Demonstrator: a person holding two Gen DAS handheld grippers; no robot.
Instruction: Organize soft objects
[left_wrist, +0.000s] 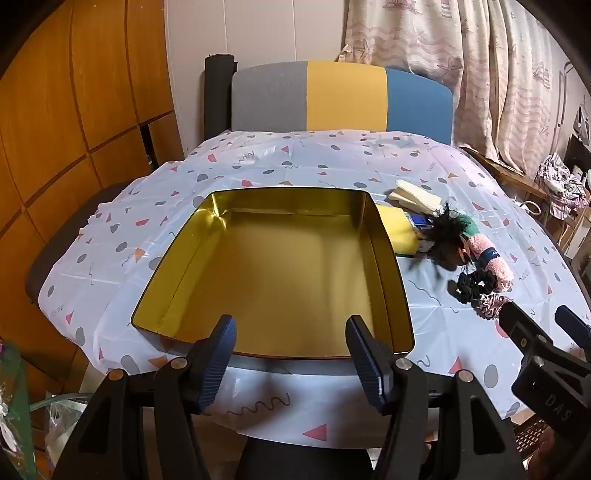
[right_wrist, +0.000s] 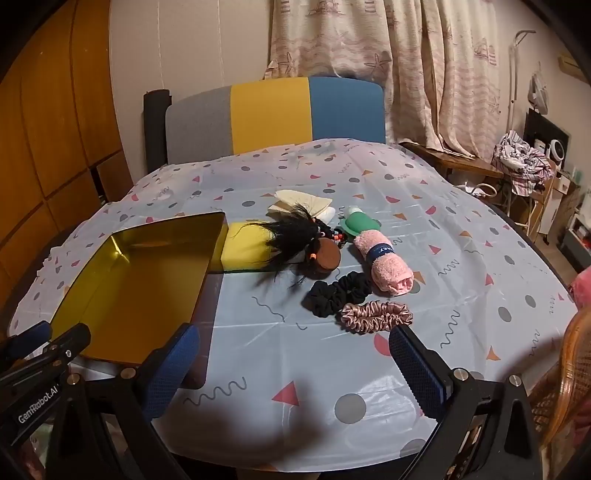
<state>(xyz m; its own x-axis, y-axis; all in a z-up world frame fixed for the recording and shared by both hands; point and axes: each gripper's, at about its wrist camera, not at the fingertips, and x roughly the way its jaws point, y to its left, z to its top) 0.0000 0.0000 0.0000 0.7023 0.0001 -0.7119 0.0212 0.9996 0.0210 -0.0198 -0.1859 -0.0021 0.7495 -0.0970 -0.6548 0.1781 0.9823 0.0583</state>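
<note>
Your left gripper (left_wrist: 291, 354) hangs over the near edge of the tin (right_wrist: 207, 266), its jaws wide and holding nothing. The tin is empty, so it is the landmark for all that follows.

Just right of the tin lies a yellow sponge (right_wrist: 245, 245), touching its wall. It should be light and springy; take it across the short side.

Right of the sponge is a doll (right_wrist: 317, 254) with long black hair. The hair is loose and will slip, so I would hold it by the head or body. Behind the doll, farther from you, are cream pads (right_wrist: 299, 201), which look thin and soft.

Farther right of the tin is a rolled pink towel (right_wrist: 384, 269) with a dark band. It is soft but thick; grip it at the band so that the roll does not open.

Nearer to you than the doll lie a black scrunchie (right_wrist: 336, 295) and a pink scrunchie (right_wrist: 376, 314), touching each other. Both are very light and will fold flat; pinch one side of the ring.

Your right gripper (right_wrist: 295, 365) has its jaws wide and empty, just before the pink scrunchie. I judge this is the easiest first pick.
</note>
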